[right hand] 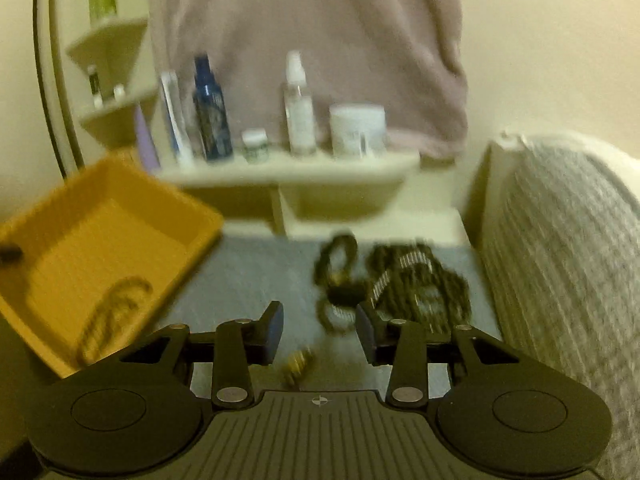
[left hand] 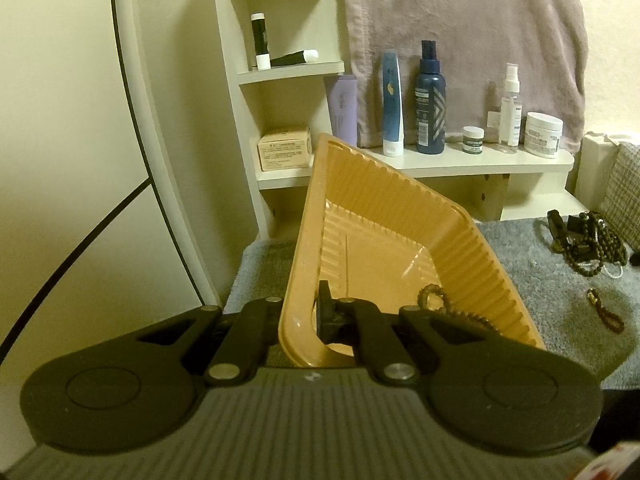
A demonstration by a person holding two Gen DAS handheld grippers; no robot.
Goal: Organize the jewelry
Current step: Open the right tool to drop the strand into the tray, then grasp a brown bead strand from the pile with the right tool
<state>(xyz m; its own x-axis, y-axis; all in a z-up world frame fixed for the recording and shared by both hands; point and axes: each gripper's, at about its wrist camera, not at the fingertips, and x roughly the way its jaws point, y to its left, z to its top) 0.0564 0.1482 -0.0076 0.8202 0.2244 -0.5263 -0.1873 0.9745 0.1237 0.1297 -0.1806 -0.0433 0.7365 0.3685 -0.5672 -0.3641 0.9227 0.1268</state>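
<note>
An orange ribbed tray [left hand: 400, 208] sits tilted on a grey towel [left hand: 560, 292]. My left gripper [left hand: 302, 320] is shut on its near rim, with one finger inside and one outside. A brown bead bracelet [left hand: 444, 308] lies inside the tray. In the blurred right wrist view my right gripper [right hand: 320, 332] is open with nothing between its fingers. It hangs just short of a tangled pile of dark bead jewelry [right hand: 400, 280] on the towel. A small gold piece [right hand: 298, 362] lies under the gripper. The tray [right hand: 168, 200] is at the left, with the beads [right hand: 112, 312] in it.
A cream shelf [left hand: 480, 164] behind the towel holds bottles and jars, with a pink cloth [left hand: 460, 40] hanging above. A small brown bracelet [left hand: 606, 312] lies alone on the towel. A grey knitted cushion [right hand: 560, 260] bounds the right side. A mirror edge [left hand: 132, 120] stands at the left.
</note>
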